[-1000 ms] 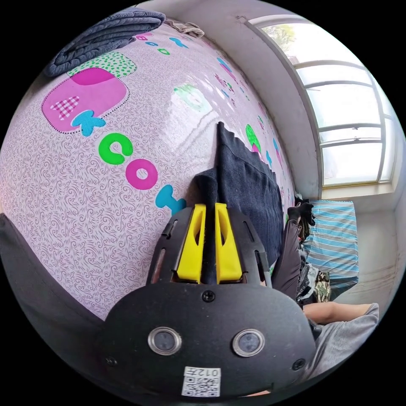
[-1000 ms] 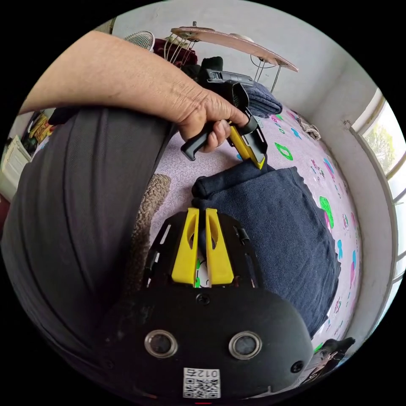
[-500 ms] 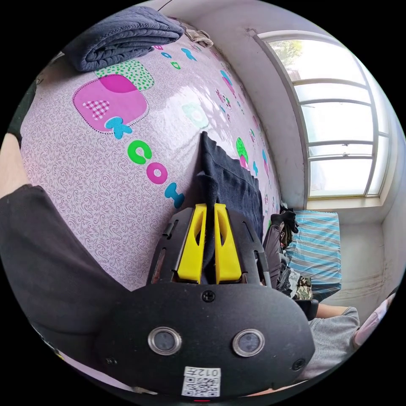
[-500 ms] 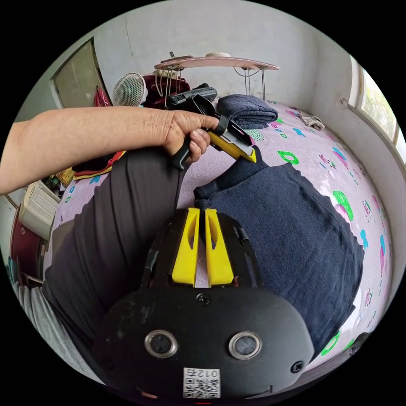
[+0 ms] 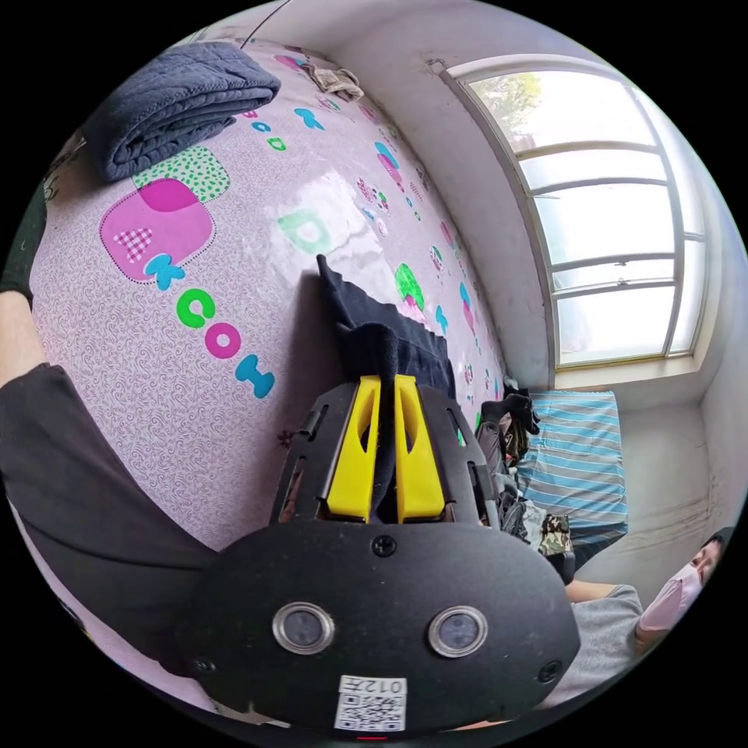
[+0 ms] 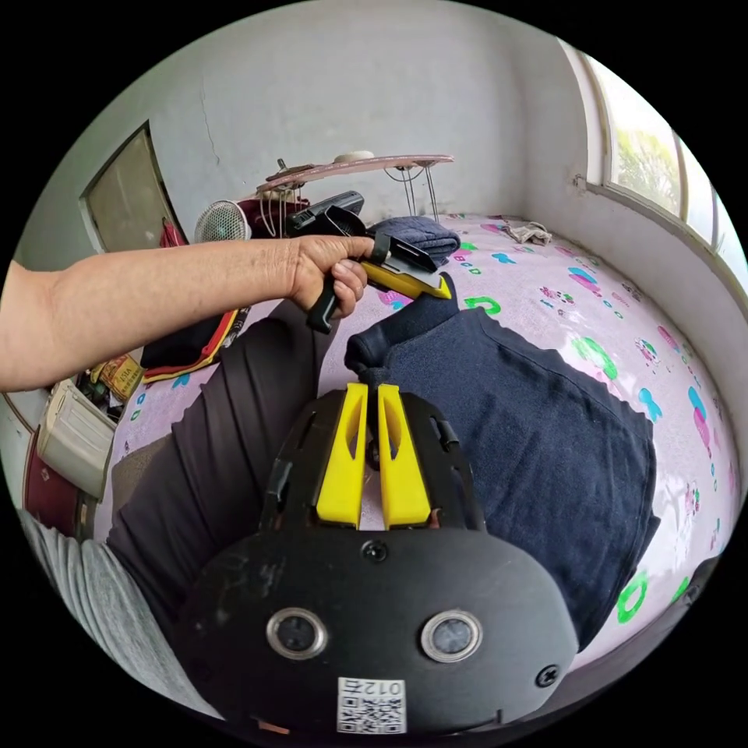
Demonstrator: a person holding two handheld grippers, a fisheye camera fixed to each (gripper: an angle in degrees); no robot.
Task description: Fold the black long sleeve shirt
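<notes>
Both grippers pinch corners of the black long sleeve shirt (image 6: 530, 452), which lies part-folded on the bed (image 5: 156, 327) near its window-side edge. The left gripper (image 5: 380, 382) and right gripper (image 6: 371, 389) have their jaws closed on cloth. Sleeves seem tucked in; a final fold looks left.

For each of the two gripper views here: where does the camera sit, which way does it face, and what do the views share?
Left gripper view: rides behind the left gripper, facing along the patterned bed sheet toward the window; a dark sleeve shows.
Right gripper view: rides behind the right gripper, facing across the bed toward the far wall; the person's hand holds the left gripper ahead.
Shared: the black shirt, pinched by both grippers, and the folded blue blanket.
</notes>
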